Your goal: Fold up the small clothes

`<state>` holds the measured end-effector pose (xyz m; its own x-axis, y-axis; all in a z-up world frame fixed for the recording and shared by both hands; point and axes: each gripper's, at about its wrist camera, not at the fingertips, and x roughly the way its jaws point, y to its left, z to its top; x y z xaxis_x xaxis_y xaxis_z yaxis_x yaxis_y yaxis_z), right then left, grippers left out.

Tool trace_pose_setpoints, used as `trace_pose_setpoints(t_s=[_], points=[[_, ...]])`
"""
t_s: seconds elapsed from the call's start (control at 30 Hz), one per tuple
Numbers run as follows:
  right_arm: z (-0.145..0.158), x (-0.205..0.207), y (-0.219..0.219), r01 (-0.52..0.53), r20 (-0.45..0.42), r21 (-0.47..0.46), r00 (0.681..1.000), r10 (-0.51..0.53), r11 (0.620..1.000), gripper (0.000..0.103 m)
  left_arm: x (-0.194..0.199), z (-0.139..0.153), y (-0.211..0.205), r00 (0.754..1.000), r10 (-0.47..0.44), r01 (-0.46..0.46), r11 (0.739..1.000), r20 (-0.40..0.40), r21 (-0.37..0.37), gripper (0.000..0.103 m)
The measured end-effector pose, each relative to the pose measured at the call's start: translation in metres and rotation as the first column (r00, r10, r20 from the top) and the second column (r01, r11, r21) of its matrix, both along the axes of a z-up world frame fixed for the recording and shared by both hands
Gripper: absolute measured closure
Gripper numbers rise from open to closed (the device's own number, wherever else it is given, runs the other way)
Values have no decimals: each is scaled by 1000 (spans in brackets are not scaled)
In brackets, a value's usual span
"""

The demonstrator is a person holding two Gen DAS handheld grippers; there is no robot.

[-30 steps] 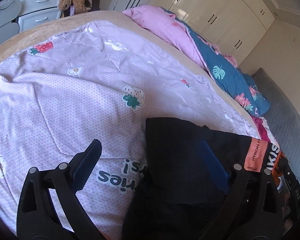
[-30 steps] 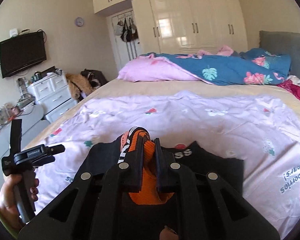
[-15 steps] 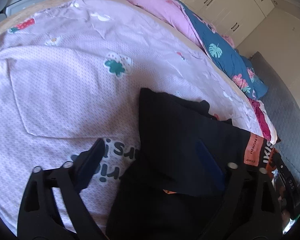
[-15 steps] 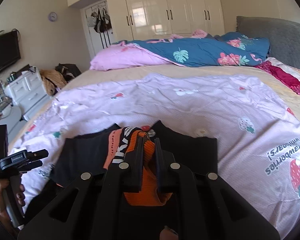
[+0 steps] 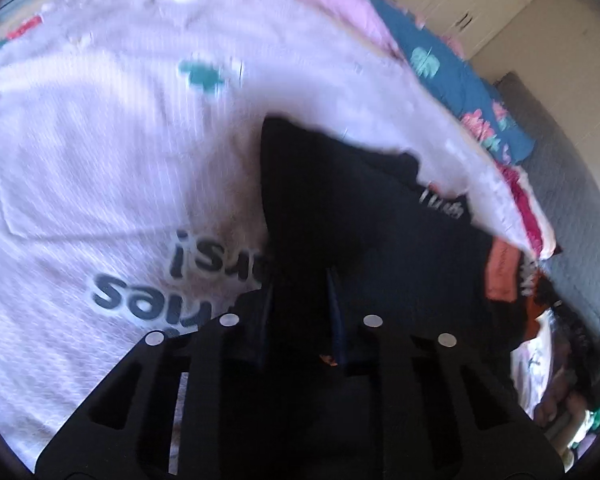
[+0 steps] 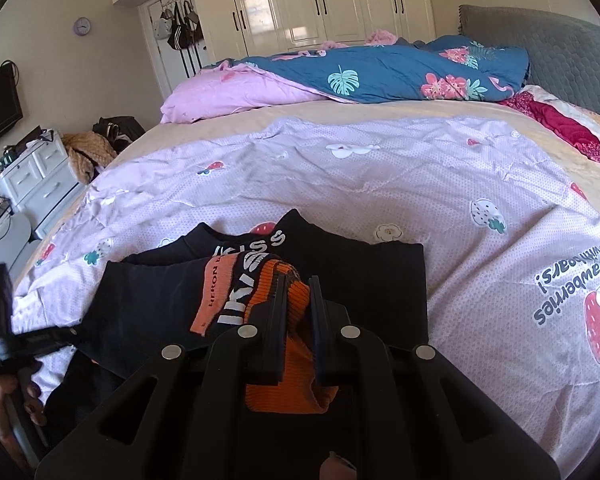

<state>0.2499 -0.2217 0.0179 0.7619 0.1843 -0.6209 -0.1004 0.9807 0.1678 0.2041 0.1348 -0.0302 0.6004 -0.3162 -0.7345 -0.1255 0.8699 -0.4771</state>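
Low in the frame's centre on the pink strawberry-print bed cover (image 6: 380, 184), the black garment with orange ribbed trim (image 6: 352, 276) is pinched by the right gripper (image 6: 298, 312). The left gripper (image 5: 298, 304) has just been closing onto its black cloth.

Bed (image 6: 228, 124) under pink strawberry-print sheet (image 6: 380, 184); black garment (image 6: 364, 276) on it.

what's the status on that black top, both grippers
Left gripper just closed on black fabric. Right gripper shut on the orange ribbed trim. Black top lying part-folded on the pink quilt. Nothing in the way.
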Motion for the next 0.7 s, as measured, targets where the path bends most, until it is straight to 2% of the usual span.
trace_pose_setpoints(t_s=[0.07, 0.23, 0.3, 0.47, 0.57, 0.7], points=[[-1, 0, -1, 2, 2, -2, 1000, -2, 1000, 94, -4, 9, 6, 1000, 11, -11, 1000, 28, 12, 89], [-10, 6, -4, 21, -37, -14, 999, -21, 1000, 94, 0, -13, 2, 999, -9, 11, 999, -50, 30, 89], [-15, 8, -5, 36, -57, -30, 998, -38, 999, 94, 0, -8, 0, 999, -11, 13, 999, -44, 49, 89], [-23, 13, -10, 60, -97, -32, 993, -63, 998, 94, -2, -6, 0, 999, -6, 8, 999, -47, 38, 86], [-24, 14, -10, 72, -115, -38, 990, -76, 997, 89, -7, 6, 0, 1000, -4, 5, 999, -8, 38, 87], [-22, 13, -15, 107, -100, -59, 989, -113, 993, 87, -15, 31, -8, 997, -18, 11, 996, 73, 86, 87]])
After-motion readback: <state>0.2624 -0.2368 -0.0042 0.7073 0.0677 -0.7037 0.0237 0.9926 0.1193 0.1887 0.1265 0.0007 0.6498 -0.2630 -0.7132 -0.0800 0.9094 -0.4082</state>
